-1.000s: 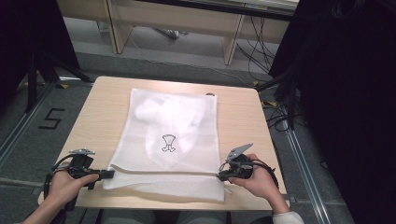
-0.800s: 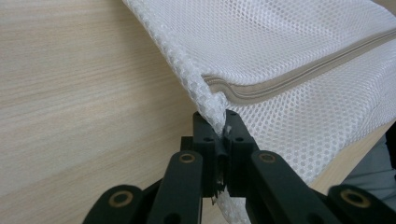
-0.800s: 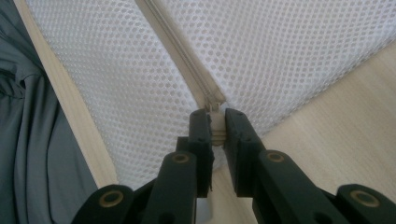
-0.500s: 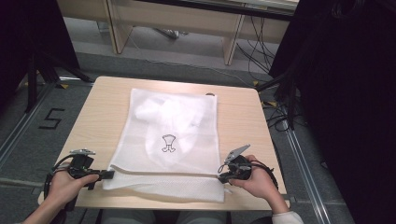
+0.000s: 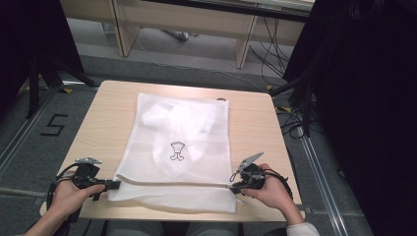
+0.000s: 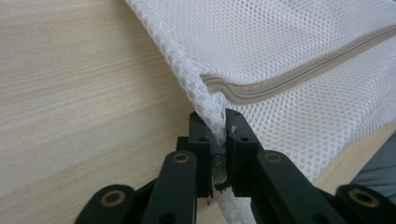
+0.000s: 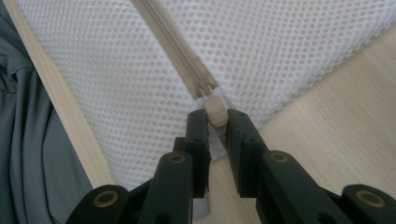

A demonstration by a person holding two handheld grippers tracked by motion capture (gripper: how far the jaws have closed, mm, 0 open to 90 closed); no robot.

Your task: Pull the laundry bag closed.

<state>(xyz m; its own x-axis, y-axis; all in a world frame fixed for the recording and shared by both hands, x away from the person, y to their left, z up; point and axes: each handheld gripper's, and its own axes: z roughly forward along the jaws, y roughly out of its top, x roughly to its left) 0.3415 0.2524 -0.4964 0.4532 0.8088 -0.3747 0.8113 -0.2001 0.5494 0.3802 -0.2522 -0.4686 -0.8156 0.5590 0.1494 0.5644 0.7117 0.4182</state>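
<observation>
both black two-jaw grippers sit at the lower edge of the high view. left gripper (image 6: 218, 140) has just been opening, its narrow jaws still pinching the corner of the white mesh zip bag (image 5: 182, 147). right gripper (image 7: 217, 135) has just been opening too, jaws narrow, beige zipper pull (image 7: 215, 111) between them. bag lies flat at the centre of the light wooden table (image 5: 93, 128), holding a crumpled white garment (image 5: 174, 123). its long axis runs from bottom to top of the frame; the zipper (image 5: 172, 183) crosses its lower end.
</observation>
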